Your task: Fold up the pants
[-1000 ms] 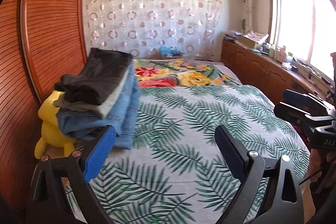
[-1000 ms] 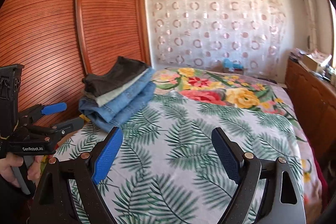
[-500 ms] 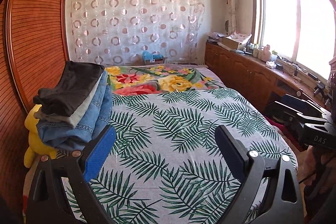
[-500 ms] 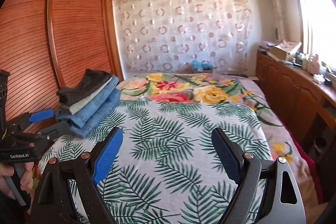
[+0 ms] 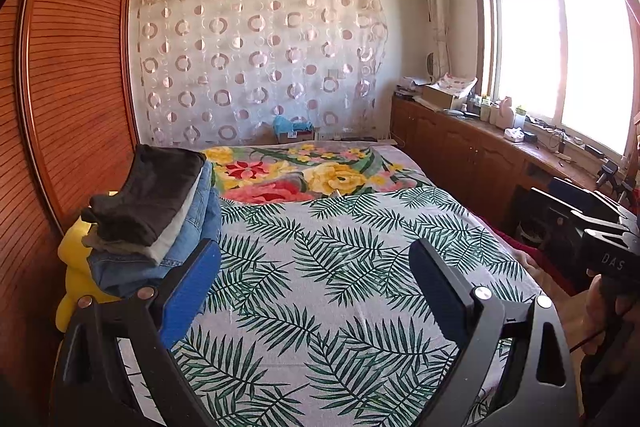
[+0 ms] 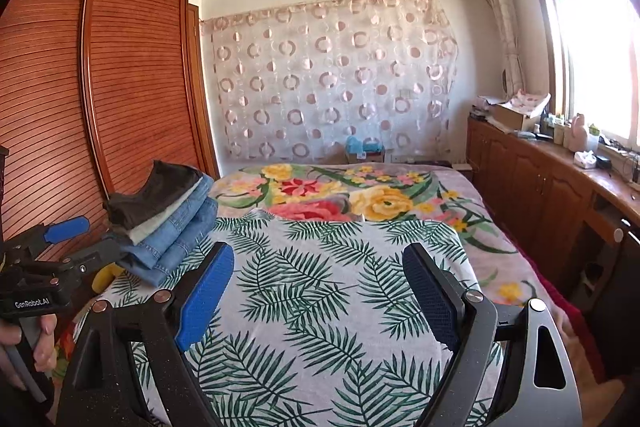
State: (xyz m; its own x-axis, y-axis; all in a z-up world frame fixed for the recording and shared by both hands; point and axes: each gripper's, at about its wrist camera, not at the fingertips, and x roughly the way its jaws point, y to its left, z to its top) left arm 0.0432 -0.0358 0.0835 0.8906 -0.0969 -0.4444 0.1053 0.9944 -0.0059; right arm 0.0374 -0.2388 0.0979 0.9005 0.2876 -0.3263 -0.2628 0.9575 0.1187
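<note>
My left tongs (image 5: 314, 285) spread wide, nothing between blue pads. My right tongs (image 6: 318, 289) same, gaping, empty. Both hover above leaf-print bedspread (image 5: 320, 267). Folded pants stack (image 5: 160, 219) sits at bed's left edge beside wooden wardrobe (image 5: 76, 87): dark pair on top, pale one under it, jeans below. Yellow plush toy (image 5: 74, 267) pokes out underneath stack.

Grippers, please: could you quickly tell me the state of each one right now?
Left gripper: open, holding nothing, above the bed.
Right gripper: open, holding nothing, above the bed.
</note>
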